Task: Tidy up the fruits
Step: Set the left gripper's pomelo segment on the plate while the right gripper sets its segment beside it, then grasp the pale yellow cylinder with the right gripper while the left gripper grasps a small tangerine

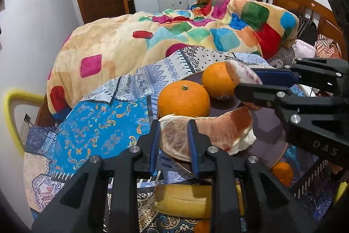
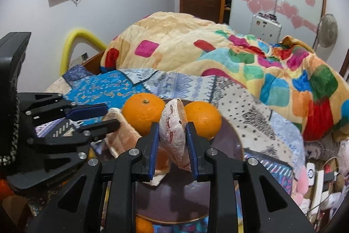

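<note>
**On the Dark Plate: Two Pomelo Wedges Between Blue-Padded Fingers**

At the near edge of the bed, a dark round plate [image 2: 229,145] is seen lying on a patterned blue cloth [image 1: 98,123]. Two whole oranges [image 1: 183,98] [image 1: 217,79] are set side by side on its far part. A pomelo wedge [image 1: 207,134] lies along the plate's near-left rim, and the left gripper [image 1: 172,141] is placed over its end; the fingers are narrowly spread around it, and whether the pads press cannot be told. A second, paler wedge [image 2: 173,134] is held upright over the plate's middle, pinched by the right gripper [image 2: 172,145], just in front of the oranges. Bare plate is left only on the near and right part. The two grippers are crowded close above the plate. Off the plate's near rim, a banana [image 1: 185,200] and more oranges [image 1: 282,173] [image 2: 142,225] are seen on the cloth. Behind, the far side is closed off by a heaped multicoloured blanket [image 1: 152,36].
</note>
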{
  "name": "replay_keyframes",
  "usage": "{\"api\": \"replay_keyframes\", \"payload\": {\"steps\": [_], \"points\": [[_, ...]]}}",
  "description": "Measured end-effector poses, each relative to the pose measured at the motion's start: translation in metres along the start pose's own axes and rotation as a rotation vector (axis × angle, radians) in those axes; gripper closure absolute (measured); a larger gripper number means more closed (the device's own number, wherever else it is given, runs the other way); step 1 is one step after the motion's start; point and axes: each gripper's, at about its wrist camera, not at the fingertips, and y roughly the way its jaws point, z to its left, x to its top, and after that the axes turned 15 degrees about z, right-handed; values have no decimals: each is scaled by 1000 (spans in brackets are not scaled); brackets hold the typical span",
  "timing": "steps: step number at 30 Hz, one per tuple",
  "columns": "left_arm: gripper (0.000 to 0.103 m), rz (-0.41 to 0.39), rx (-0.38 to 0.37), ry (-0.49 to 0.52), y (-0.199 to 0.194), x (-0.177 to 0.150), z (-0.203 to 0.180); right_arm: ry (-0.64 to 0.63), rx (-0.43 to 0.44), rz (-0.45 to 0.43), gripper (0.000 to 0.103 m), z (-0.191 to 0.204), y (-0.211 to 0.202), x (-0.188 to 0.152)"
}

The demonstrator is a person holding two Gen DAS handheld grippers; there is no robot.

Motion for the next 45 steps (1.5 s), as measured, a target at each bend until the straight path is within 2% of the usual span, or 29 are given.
{"api": "replay_keyframes", "payload": {"steps": [3, 7, 11, 15, 17, 21, 24, 29, 35, 45], "points": [[74, -4, -15, -9, -5, -2, 1, 6, 19, 13, 78, 1, 0, 0], [59, -26, -20, -31, -17, -9, 5, 13, 19, -1, 76, 0, -10, -3], [58, -43, -21, -45, -34, -16, 8, 26, 5, -19, 72, -4, -23, -10], [49, -70, -6, -54, -54, -26, 7, 45, -6, -36, 72, -9, -40, -20], [47, -78, -2, -56, -61, -31, 6, 53, -18, -44, 71, -12, -47, -25], [43, -77, -7, -70, -72, -43, 5, 80, -28, -57, 63, -20, -63, -42], [42, -70, -5, -74, -73, -52, 3, 96, -41, -58, 59, -25, -71, -57], [41, -34, 0, -86, -65, -70, 3, 112, -52, -32, 59, -32, -71, -80], [41, 32, -33, -140, -49, -91, 17, 129, -71, 12, 59, -41, -64, -106], [41, 85, -57, -121, -27, -106, 13, 144, -68, 94, 59, -49, -38, -125]]}}
